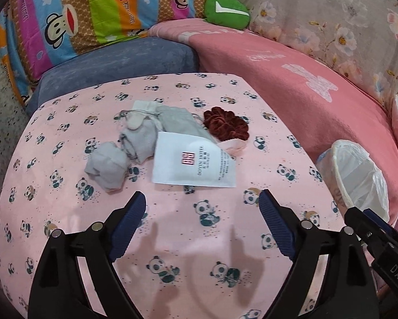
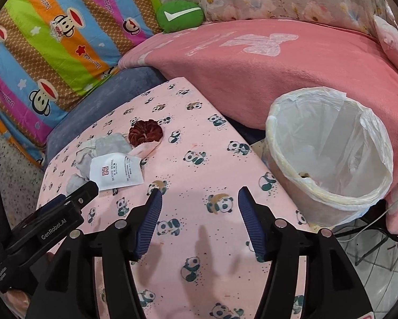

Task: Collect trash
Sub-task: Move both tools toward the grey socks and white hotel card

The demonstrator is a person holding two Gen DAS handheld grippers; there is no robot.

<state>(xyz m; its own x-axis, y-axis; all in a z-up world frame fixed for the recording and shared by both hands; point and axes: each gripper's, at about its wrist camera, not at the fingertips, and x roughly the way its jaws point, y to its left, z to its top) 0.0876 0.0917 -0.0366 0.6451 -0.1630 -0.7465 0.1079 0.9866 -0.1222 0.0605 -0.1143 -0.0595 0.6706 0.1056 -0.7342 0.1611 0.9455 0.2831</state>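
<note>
A white printed sachet [image 1: 195, 163] lies on the pink panda cloth [image 1: 172, 239], with grey socks [image 1: 137, 135], a balled grey sock [image 1: 105, 168] and a dark red scrunchie [image 1: 225, 126] around it. My left gripper [image 1: 202, 202] is open and empty, just short of the sachet. My right gripper [image 2: 199, 199] is open and empty over the cloth [image 2: 199, 164], left of the lined trash bin [image 2: 331, 154]. The sachet [image 2: 115, 171], the scrunchie [image 2: 145, 133] and the left gripper's body [image 2: 52, 226] show in the right wrist view. The bin [image 1: 358, 178] shows at the right of the left wrist view.
A pink blanket [image 1: 305, 85] lies behind the cloth, with a blue cushion [image 1: 113, 63], a striped monkey quilt [image 1: 79, 13], a green pillow [image 1: 226, 12] and a floral cover [image 1: 331, 13]. Tiled floor and a cable [image 2: 363, 239] lie below the bin.
</note>
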